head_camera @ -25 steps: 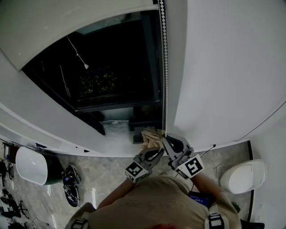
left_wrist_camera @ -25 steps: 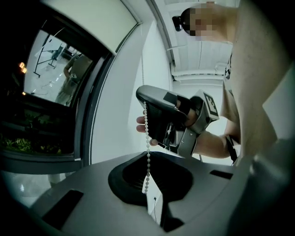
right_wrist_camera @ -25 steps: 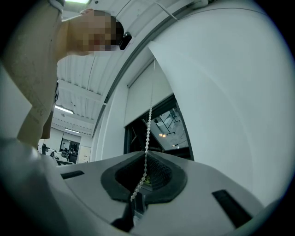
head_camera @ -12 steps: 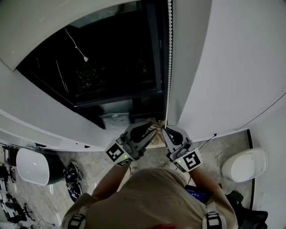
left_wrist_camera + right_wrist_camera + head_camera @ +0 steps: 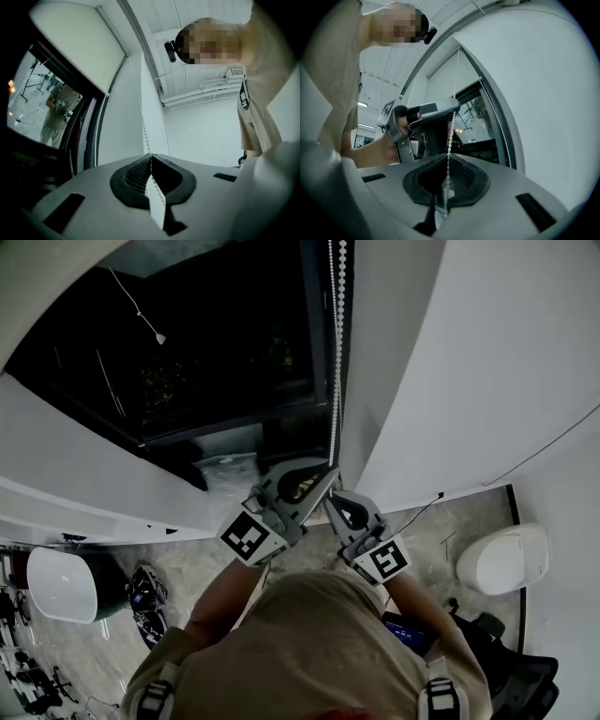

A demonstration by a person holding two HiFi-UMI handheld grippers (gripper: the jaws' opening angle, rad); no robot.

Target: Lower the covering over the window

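Note:
A white bead chain (image 5: 335,352) hangs down the right edge of the dark window (image 5: 216,352). My left gripper (image 5: 323,469) is shut on the chain, just above my right gripper (image 5: 329,499), which is also shut on it. In the left gripper view the beads (image 5: 140,122) run up from between the closed jaws (image 5: 151,155) towards the white roller blind (image 5: 70,42). In the right gripper view the chain (image 5: 450,133) rises out of the closed jaws (image 5: 447,158) to the left gripper (image 5: 433,115) above. The blind (image 5: 47,277) covers only the top of the window.
A white wall (image 5: 469,362) stands right of the chain and a white sill (image 5: 75,484) below the glass. A thin cord with a small knob (image 5: 159,337) hangs in front of the window. On the floor are a white tub (image 5: 56,582), a dark object (image 5: 145,592) and a white rounded object (image 5: 502,559).
My left gripper has climbed from beside the right gripper to a spot higher on the chain, opening on the way and closing again. The right gripper has kept its grip.

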